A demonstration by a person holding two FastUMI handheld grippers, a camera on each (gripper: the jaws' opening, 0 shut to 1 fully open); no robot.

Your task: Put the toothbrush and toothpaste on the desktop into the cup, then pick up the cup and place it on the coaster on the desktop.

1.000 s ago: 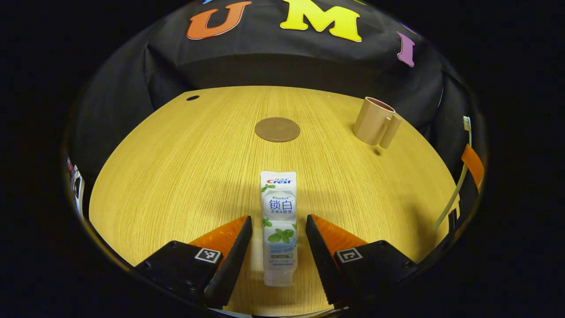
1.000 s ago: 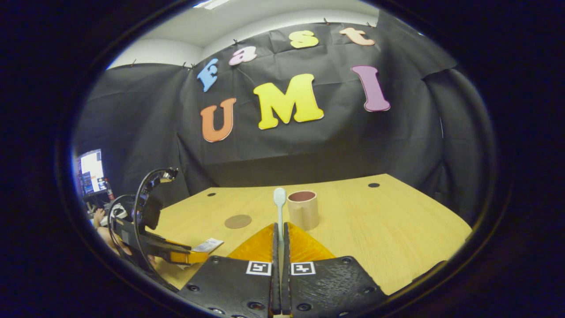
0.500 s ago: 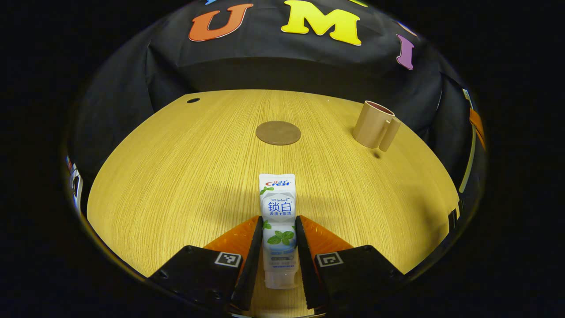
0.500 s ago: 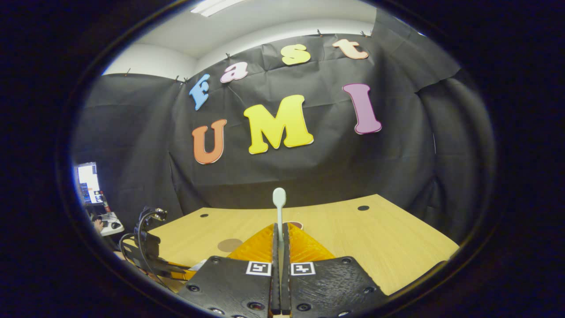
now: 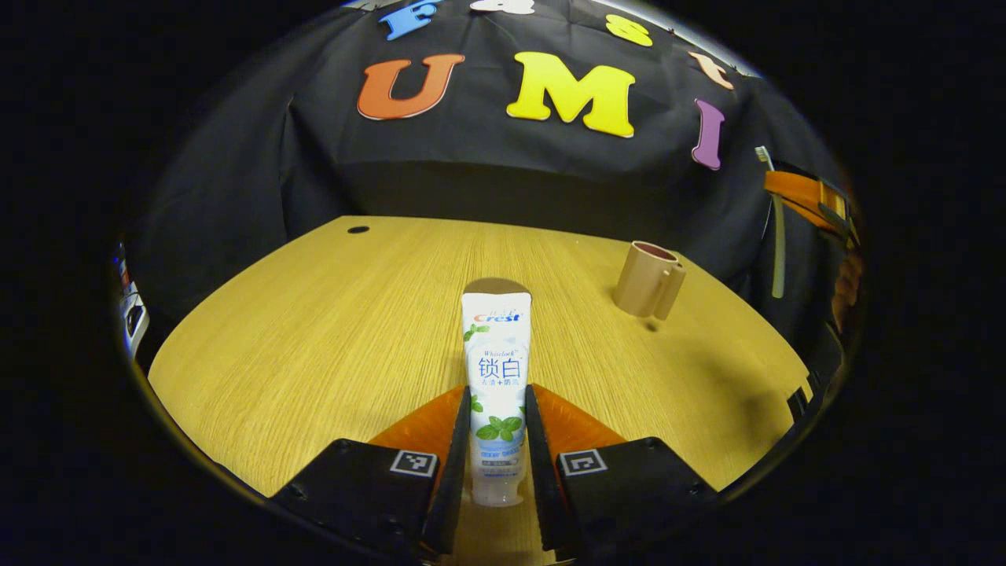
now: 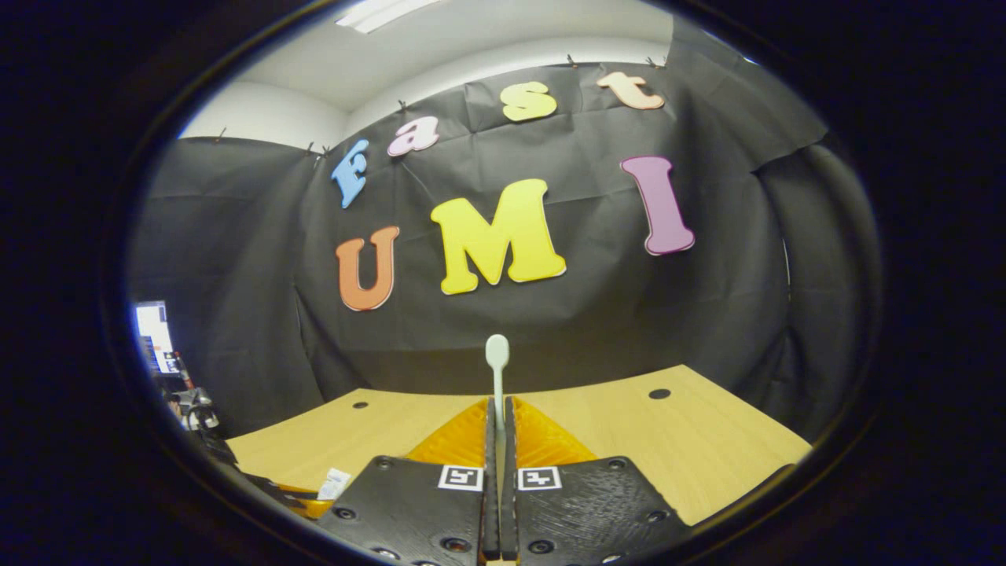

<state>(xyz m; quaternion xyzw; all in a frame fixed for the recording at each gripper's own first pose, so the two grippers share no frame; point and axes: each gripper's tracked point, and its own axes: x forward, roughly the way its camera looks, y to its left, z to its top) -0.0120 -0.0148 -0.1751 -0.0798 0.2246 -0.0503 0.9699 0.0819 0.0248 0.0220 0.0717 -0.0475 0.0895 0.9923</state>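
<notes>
My left gripper (image 5: 497,409) has its jaws closed flat against both sides of the soft white plastic toothpaste tube (image 5: 496,377), cap end toward me, crimped end forward over the yellow wood-grain surface (image 5: 314,330). The smooth beige cylindrical cup with a side handle (image 5: 646,278) stands upright far right. My right gripper (image 6: 500,420) has its jaws pinched on the thin pale toothbrush (image 6: 497,369), rounded head pointing up
</notes>
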